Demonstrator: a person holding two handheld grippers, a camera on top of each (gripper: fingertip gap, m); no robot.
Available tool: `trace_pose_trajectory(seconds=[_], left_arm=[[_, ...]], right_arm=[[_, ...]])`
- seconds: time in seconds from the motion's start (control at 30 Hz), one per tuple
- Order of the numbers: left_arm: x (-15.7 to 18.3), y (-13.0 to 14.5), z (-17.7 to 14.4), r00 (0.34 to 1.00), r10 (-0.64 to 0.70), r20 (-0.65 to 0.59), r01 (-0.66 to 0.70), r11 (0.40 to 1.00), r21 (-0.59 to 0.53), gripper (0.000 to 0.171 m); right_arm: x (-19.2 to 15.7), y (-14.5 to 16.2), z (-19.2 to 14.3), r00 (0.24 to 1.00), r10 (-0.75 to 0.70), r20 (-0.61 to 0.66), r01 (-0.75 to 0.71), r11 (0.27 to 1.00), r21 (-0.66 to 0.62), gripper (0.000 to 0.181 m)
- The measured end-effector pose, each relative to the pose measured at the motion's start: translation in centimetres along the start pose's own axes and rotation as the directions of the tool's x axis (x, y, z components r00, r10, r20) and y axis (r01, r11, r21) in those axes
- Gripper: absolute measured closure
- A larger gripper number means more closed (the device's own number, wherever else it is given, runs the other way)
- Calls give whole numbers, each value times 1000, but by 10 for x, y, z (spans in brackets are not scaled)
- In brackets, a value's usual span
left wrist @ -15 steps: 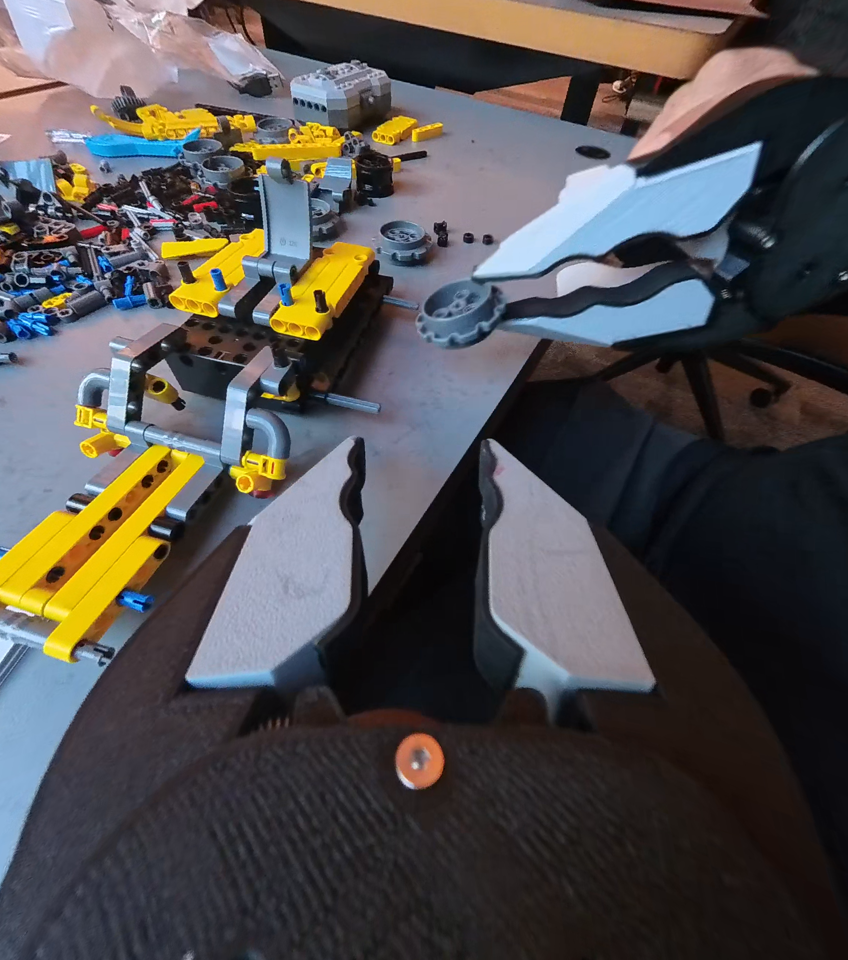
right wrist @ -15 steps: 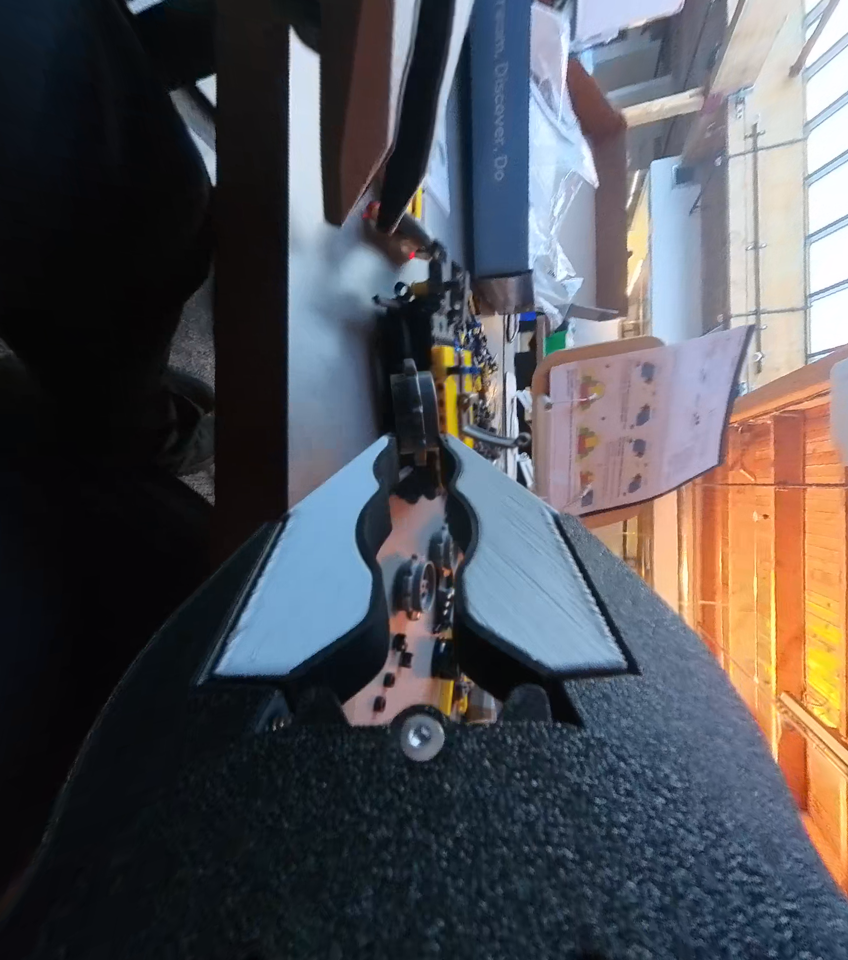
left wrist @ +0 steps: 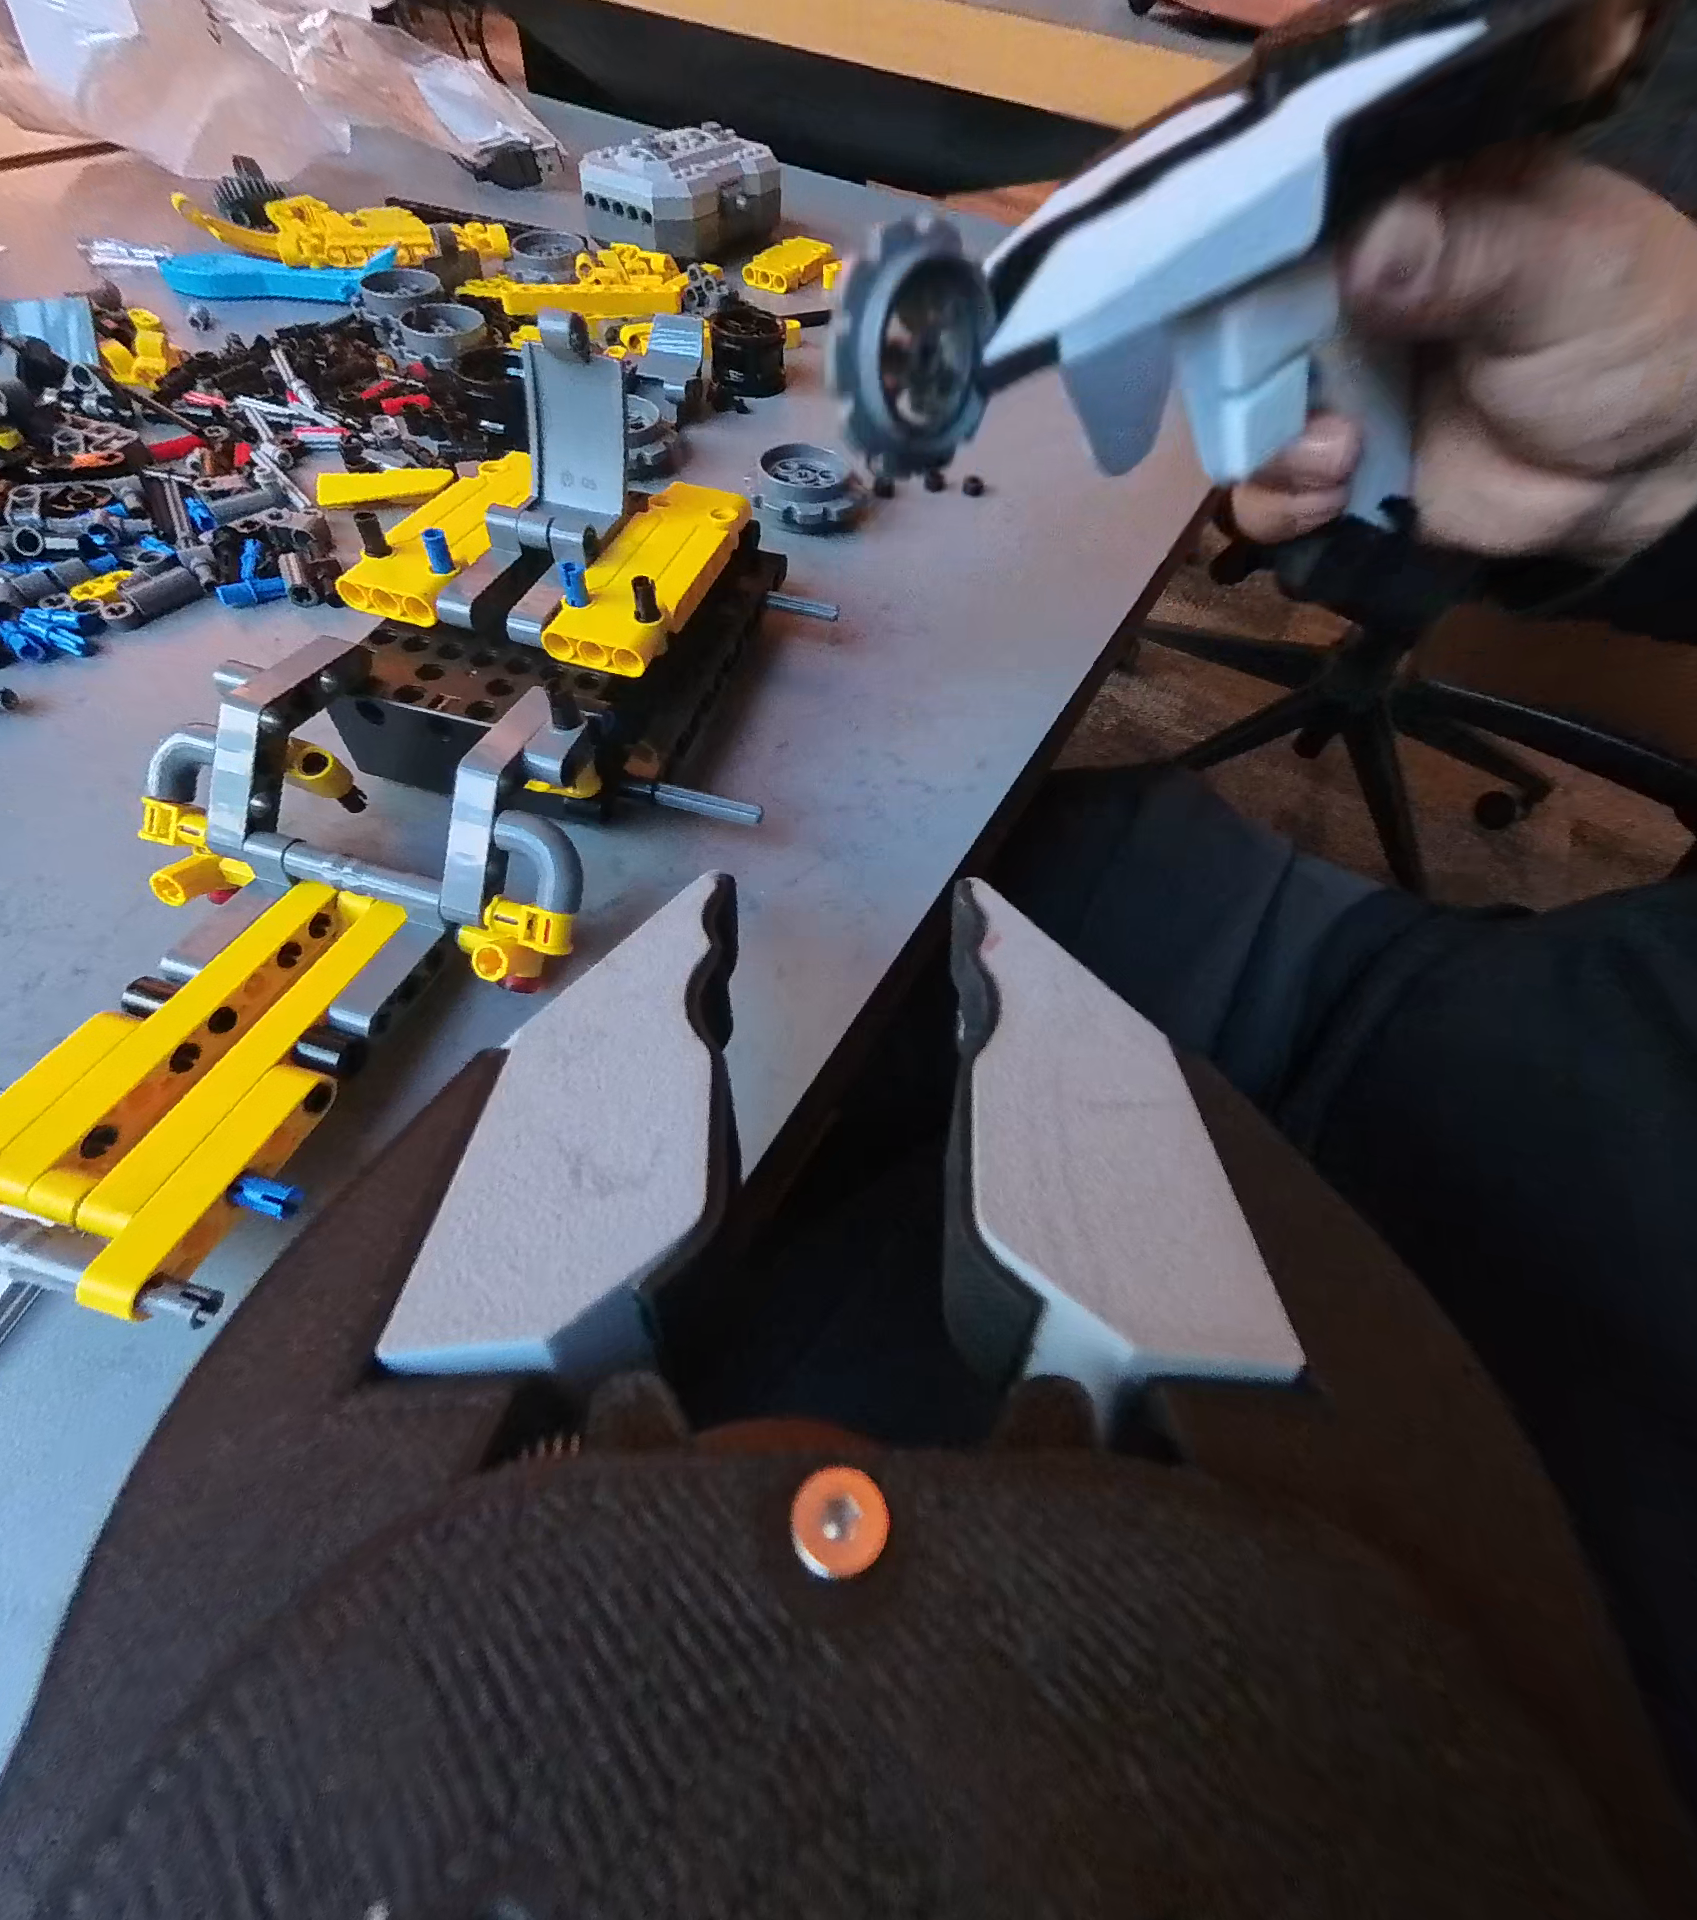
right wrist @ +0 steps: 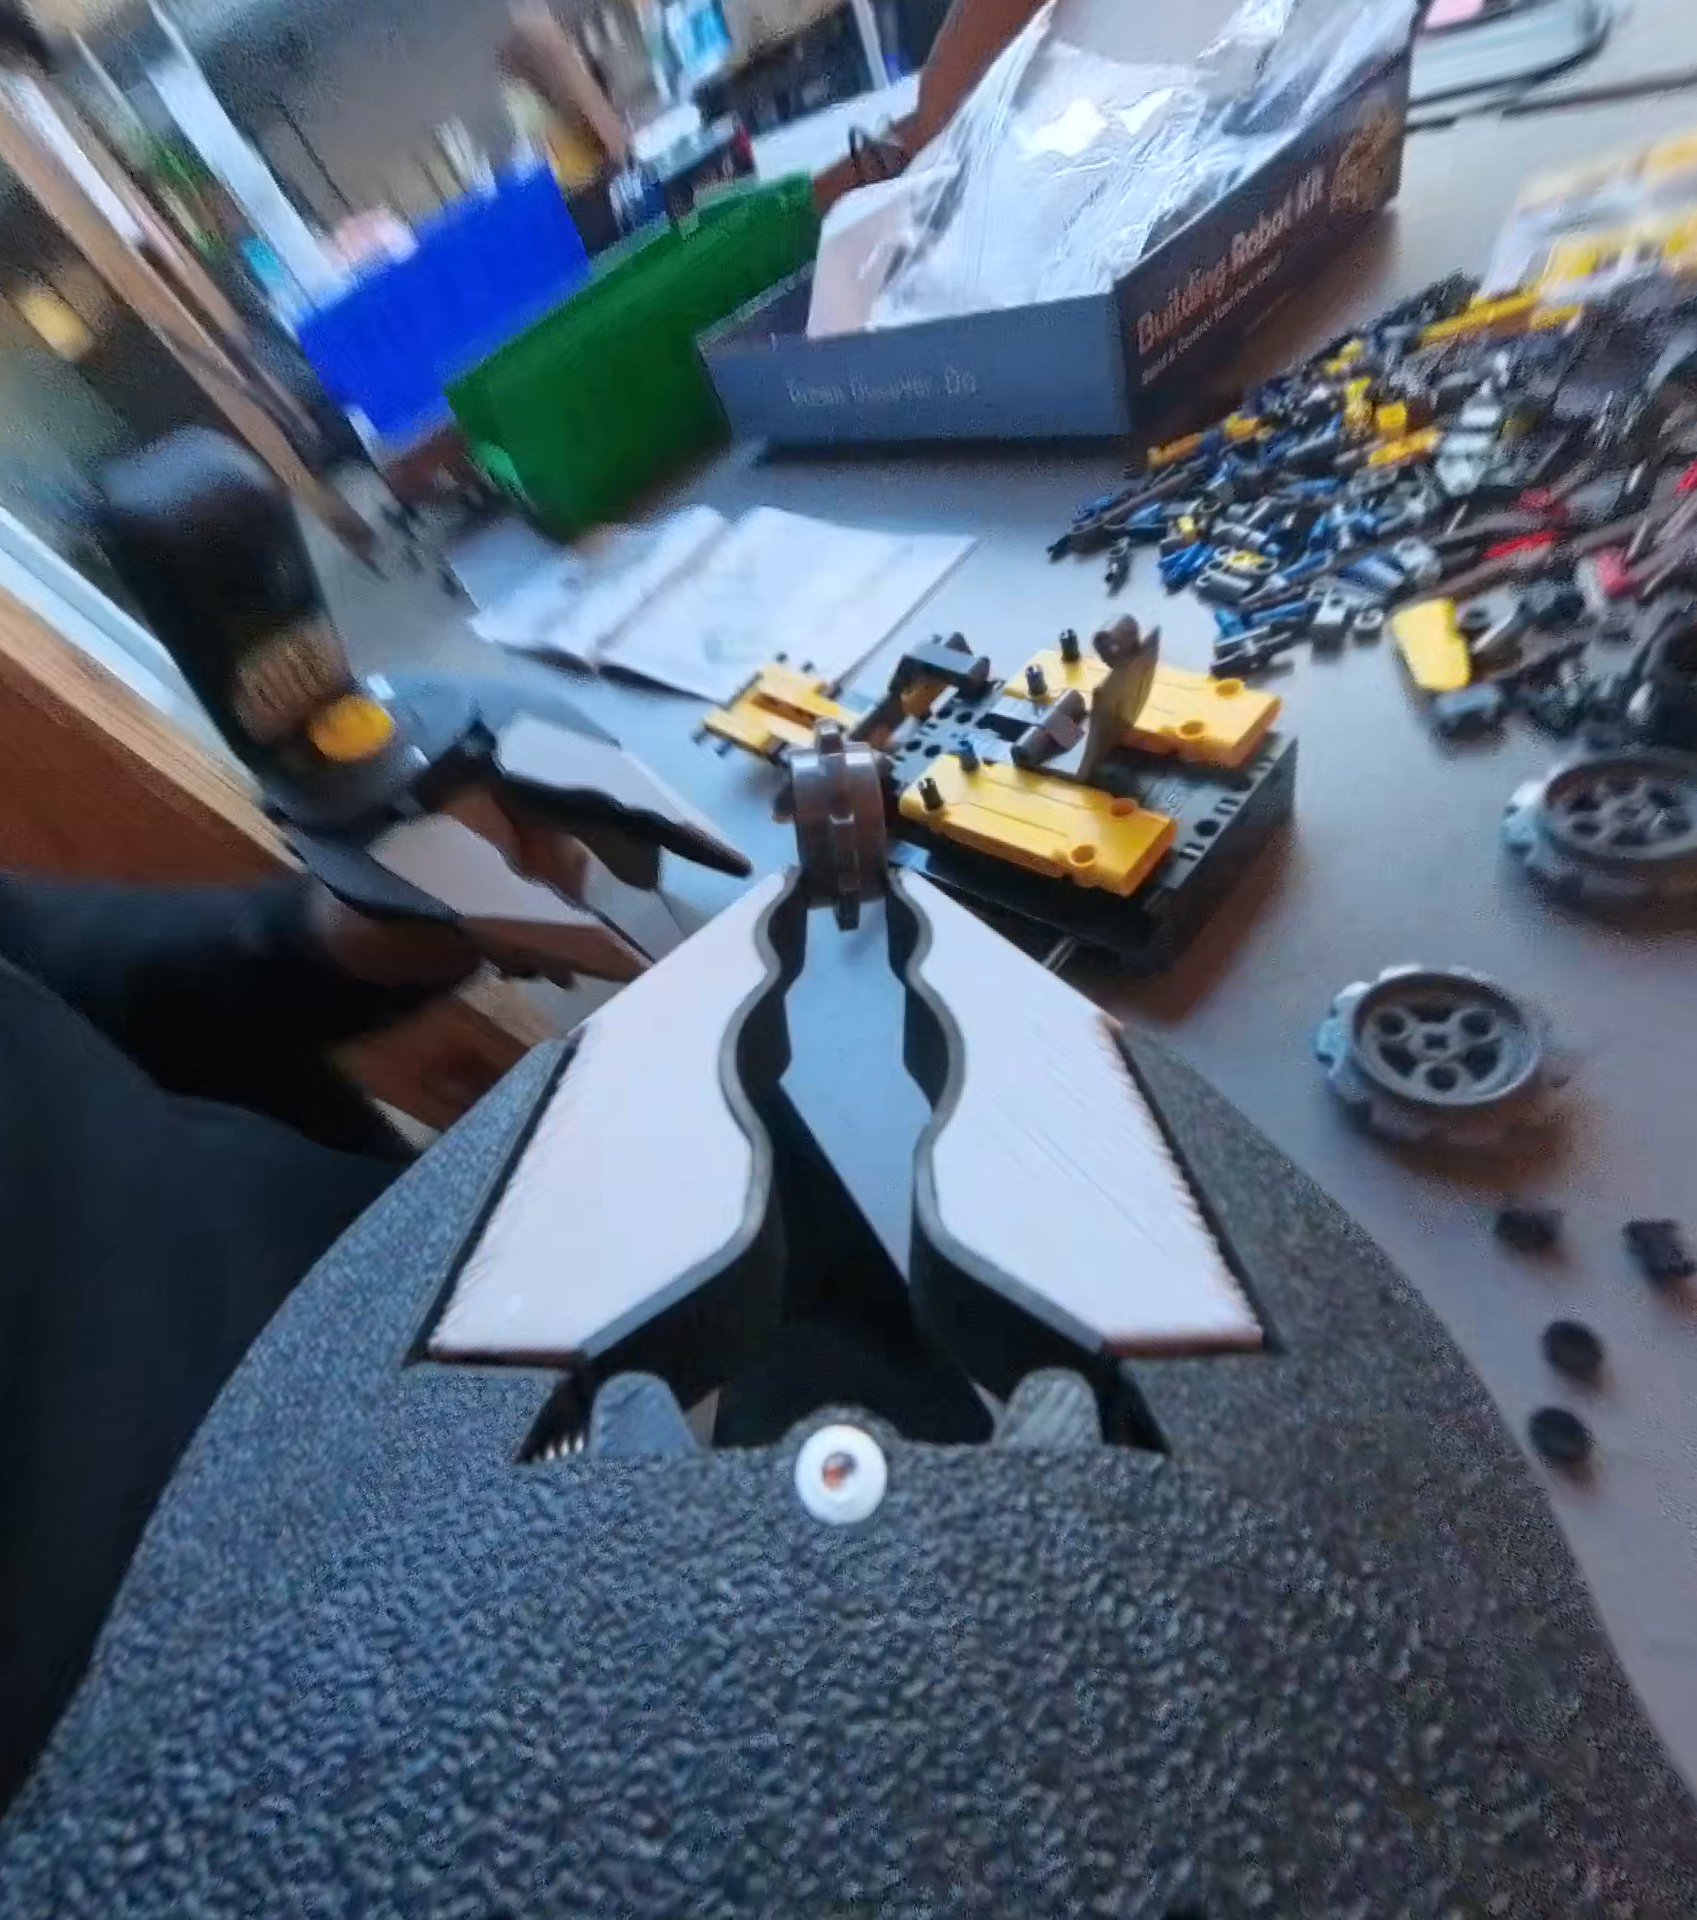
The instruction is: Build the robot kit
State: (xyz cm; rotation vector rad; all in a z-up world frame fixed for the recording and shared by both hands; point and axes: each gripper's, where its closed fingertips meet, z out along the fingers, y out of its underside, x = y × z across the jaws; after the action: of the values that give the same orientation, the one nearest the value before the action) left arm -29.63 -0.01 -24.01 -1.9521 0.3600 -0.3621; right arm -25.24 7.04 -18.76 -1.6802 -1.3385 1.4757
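Two wheels [right wrist: 1434, 1047] table-side, right view only

Left gripper [left wrist: 839, 940] jaws apart, empty; right gripper [right wrist: 836, 883] jaws clamped.

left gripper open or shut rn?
Open. In the left wrist view the left gripper shows a clear gap between its fingertips with nothing in it, at the table edge.

Printed lettering runs along a grey cardboard box [right wrist: 1031, 353] at the counter's [right wrist: 1446, 935] far edge; a grey panel [left wrist: 576, 416] carries small embossed marks.
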Motion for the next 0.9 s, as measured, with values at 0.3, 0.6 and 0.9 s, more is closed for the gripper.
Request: trace_pose_trajectory(seconds=[0.3,0.6,0.9], left_arm=[[0,0,0,1000,-8,-5,8,1000,-2,136],[1,1,1,1000,-8,-8,8,1000,-6,137],[2,0,2,1000,-3,-11,3,1000,-1,138]], right_arm=[[-12,-3,-4,840,476,261,-489,872,-19,167],[-23,-10,-8,736,569,366,-598,800,-40,167],[-82,-36,-13,264,-924,-279,946,304,-112,167]])
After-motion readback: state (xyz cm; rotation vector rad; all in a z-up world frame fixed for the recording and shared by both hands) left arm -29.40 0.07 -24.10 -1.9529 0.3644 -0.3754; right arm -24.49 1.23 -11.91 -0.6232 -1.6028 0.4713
